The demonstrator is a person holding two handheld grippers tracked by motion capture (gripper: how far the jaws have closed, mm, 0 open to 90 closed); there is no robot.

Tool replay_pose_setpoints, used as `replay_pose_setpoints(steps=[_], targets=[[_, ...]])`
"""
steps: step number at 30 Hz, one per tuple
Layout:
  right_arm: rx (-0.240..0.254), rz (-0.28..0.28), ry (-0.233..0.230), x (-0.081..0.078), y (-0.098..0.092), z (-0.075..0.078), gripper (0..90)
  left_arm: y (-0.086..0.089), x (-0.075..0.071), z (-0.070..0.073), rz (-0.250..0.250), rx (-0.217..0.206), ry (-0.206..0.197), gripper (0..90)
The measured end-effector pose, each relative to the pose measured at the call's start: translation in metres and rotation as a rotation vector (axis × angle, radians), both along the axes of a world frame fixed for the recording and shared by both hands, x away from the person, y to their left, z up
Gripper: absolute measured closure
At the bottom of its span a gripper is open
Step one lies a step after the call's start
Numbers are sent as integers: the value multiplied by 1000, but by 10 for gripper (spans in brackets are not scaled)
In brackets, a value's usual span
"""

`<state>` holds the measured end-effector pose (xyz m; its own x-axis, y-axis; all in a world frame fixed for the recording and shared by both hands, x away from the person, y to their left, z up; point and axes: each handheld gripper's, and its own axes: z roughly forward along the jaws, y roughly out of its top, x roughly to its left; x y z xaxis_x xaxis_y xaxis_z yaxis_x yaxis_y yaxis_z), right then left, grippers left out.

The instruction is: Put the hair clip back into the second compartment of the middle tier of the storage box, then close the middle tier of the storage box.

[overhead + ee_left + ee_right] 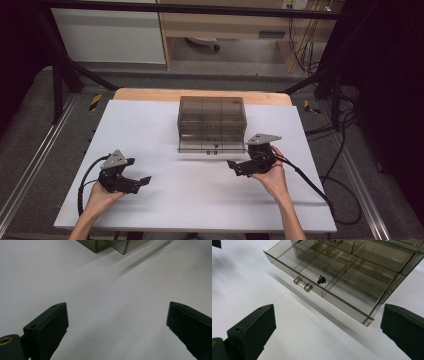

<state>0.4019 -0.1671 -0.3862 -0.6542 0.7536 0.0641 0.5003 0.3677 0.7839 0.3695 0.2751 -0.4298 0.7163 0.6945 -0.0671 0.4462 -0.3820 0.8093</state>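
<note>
The small dark item [321, 280] in the drawer [317, 282] is too tiny to be identified, and the box [212, 122] is cut off at the top edge of both gripper views; only a corner of it is caught in the left gripper view. The open drawer, its handle [302, 284] and dividers are made plain in the right gripper view, while in the high view the smoky box is seen at the tabletop's [165, 200] far middle, its long axis left-right and the drawer pulled toward the person. The left gripper [142, 181] and right gripper [231, 164] are both held with jaws apart and nothing between them, near the front of the box.

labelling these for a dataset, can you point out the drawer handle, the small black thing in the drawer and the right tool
drawer handle [302, 284]: right gripper view, middle of the clear bar.
small black thing [321, 279]: right gripper view, its centre, inside a drawer compartment.
right tool [231, 164]: high view, between its open jaw tips.
</note>
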Motion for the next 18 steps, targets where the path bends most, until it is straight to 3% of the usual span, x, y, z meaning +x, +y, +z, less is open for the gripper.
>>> replay_pose_setpoints(steps=[12, 18], targets=[[7, 10, -2, -5, 0, -3, 44, 1, 0, 0, 3, -6, 2, 34], [7, 25, -11, -7, 1, -4, 119, 0, 0, 0, 0, -3, 2, 34]])
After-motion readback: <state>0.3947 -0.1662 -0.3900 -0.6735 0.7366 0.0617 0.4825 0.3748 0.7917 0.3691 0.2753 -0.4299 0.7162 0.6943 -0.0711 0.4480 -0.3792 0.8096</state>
